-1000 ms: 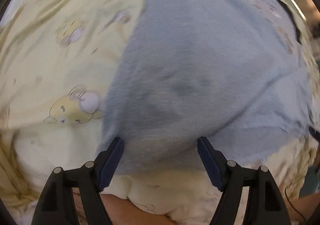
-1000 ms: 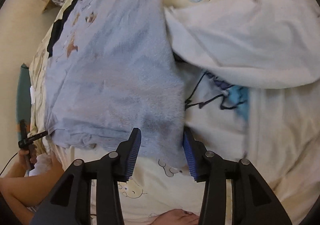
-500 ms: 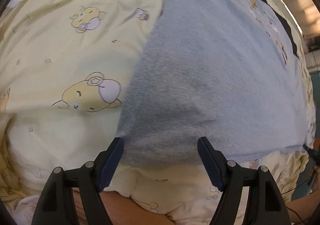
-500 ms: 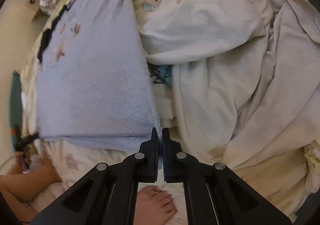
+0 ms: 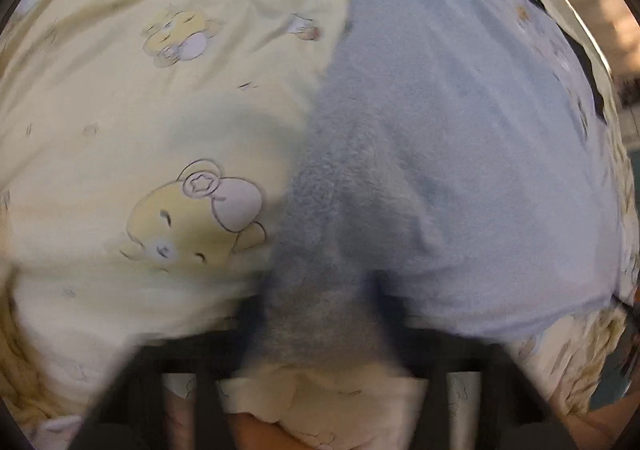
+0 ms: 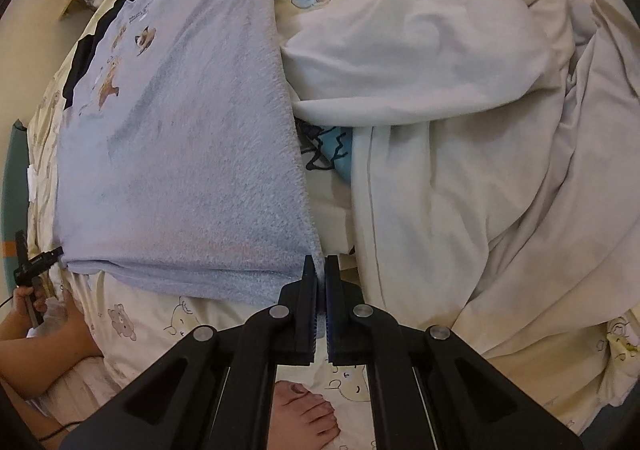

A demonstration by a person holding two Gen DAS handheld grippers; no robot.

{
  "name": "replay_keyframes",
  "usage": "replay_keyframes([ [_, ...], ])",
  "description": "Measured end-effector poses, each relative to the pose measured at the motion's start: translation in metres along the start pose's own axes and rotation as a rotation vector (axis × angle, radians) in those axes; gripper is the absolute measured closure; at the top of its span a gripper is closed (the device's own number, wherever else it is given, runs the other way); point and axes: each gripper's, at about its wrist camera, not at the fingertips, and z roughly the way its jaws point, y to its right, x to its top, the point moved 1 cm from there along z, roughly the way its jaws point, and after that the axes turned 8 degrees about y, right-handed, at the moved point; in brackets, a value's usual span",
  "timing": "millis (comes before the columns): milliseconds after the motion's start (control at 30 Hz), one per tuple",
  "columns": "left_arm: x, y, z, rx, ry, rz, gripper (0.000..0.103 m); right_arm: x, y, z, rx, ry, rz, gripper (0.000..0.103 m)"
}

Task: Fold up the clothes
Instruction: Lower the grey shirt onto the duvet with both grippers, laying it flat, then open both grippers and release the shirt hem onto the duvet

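Looking down the left wrist view, it's blurry, but the left gripper has its jaws closing around a bunched near corner of the blue garment spread on the bed. Over in the right wrist view, the right gripper is clamped tight on the garment's other near corner, probably so both corners lift together for a fold.
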Motion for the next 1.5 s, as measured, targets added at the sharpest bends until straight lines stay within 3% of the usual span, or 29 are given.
replay_keyframes([
  [33,-0.002,0.005,-0.004,-0.01,-0.002,0.02,0.097,0.0,-0.001,-0.003,-0.002,0.007,0.004,0.101],
  [167,-0.01,0.023,-0.025,-0.037,0.001,0.093,0.098,0.0,-0.01,-0.024,0.016,0.037,-0.002,0.1],
  [267,-0.016,0.033,-0.056,0.024,0.078,0.14,0.098,-0.001,-0.017,-0.042,0.015,0.059,-0.022,0.101],
  [367,-0.033,0.039,-0.07,0.03,0.065,0.178,0.099,-0.006,-0.02,-0.06,0.02,0.067,-0.026,0.101],
  [533,-0.069,0.031,-0.061,0.076,-0.09,0.259,0.099,-0.025,0.001,-0.066,-0.011,0.015,-0.044,0.101],
  [600,-0.074,0.032,-0.062,0.079,-0.095,0.265,0.099,-0.037,0.009,-0.067,-0.012,0.006,-0.027,0.101],
  [767,-0.083,0.037,-0.037,0.118,-0.225,0.358,0.099,-0.069,0.014,-0.058,-0.028,-0.049,-0.013,0.101],
  [967,-0.097,0.041,-0.016,0.157,-0.285,0.383,0.099,-0.093,0.026,-0.038,-0.04,-0.099,0.032,0.101],
  [1000,-0.098,0.043,-0.014,0.162,-0.288,0.39,0.097,-0.095,0.027,-0.035,-0.037,-0.11,0.042,0.101],
  [1067,-0.1,0.046,-0.011,0.186,-0.291,0.41,0.084,-0.098,0.03,-0.029,-0.032,-0.13,0.061,0.098],
  [1133,-0.105,0.046,-0.005,0.232,-0.361,0.404,0.049,-0.105,0.033,-0.026,-0.062,-0.167,0.056,0.09],
  [1167,-0.108,0.046,-0.003,0.253,-0.392,0.403,0.048,-0.109,0.034,-0.025,-0.091,-0.191,0.044,0.089],
  [1233,-0.111,0.046,-0.014,0.272,-0.376,0.442,0.048,-0.117,0.039,-0.034,-0.12,-0.192,0.039,0.088],
  [1333,-0.098,0.04,-0.041,0.299,-0.296,0.408,0.048,-0.119,0.042,-0.069,-0.12,-0.095,0.062,0.088],
  [1433,-0.064,0.046,-0.079,0.326,-0.122,0.363,0.048,-0.094,0.038,-0.098,-0.12,0.017,0.049,0.088],
  [1500,-0.037,0.068,-0.106,0.311,0.017,0.357,0.048,-0.053,0.01,-0.112,-0.122,0.095,-0.032,0.088],
])
